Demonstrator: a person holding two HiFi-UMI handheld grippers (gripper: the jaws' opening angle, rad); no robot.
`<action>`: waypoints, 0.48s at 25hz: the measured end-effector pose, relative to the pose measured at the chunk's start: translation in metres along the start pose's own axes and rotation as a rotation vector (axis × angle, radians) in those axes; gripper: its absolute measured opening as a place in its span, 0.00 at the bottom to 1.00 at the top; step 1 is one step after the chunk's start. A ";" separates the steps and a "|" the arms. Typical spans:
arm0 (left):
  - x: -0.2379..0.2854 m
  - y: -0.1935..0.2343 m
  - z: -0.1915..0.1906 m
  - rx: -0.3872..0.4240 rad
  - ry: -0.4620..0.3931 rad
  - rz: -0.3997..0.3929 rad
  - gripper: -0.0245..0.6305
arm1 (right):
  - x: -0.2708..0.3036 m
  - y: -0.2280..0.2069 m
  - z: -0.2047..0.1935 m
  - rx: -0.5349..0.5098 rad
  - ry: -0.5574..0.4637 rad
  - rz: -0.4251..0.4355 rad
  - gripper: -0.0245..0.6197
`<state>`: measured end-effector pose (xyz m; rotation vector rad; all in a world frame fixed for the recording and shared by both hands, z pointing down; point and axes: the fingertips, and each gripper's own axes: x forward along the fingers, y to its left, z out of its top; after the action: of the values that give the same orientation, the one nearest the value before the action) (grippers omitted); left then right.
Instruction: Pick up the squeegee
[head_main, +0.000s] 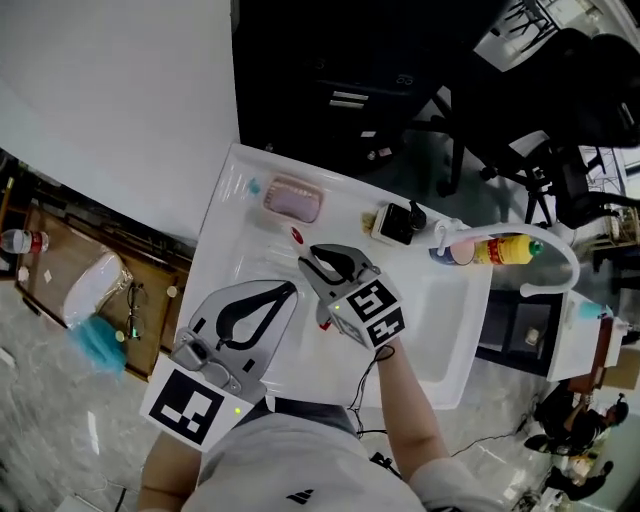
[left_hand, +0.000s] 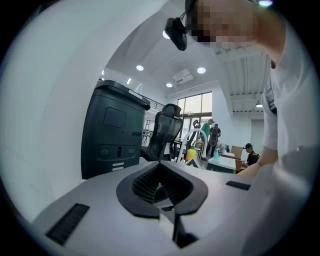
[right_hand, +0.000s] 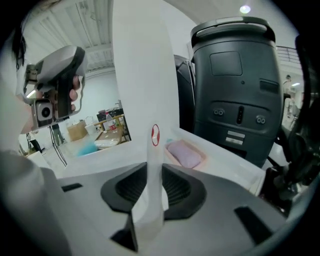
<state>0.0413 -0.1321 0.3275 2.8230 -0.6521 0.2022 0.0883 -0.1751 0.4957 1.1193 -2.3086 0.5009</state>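
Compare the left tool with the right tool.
The left tool has its jaws together on nothing; the right tool is closed on the squeegee, its white handle standing between the pads. The left tool points about level across the room; the right tool tilts down toward the white counter. Both have black ribbed pads and a marker cube.
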 end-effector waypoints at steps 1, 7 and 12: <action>0.001 -0.002 0.002 0.003 0.000 -0.013 0.06 | -0.005 0.000 0.004 0.008 -0.015 -0.011 0.20; 0.007 -0.015 0.009 0.022 -0.004 -0.092 0.06 | -0.038 0.001 0.022 0.064 -0.116 -0.089 0.20; 0.010 -0.029 0.017 0.038 -0.003 -0.167 0.06 | -0.068 0.004 0.035 0.101 -0.182 -0.158 0.20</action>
<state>0.0643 -0.1156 0.3078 2.8958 -0.4145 0.1818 0.1105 -0.1502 0.4269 1.4359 -2.3436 0.4770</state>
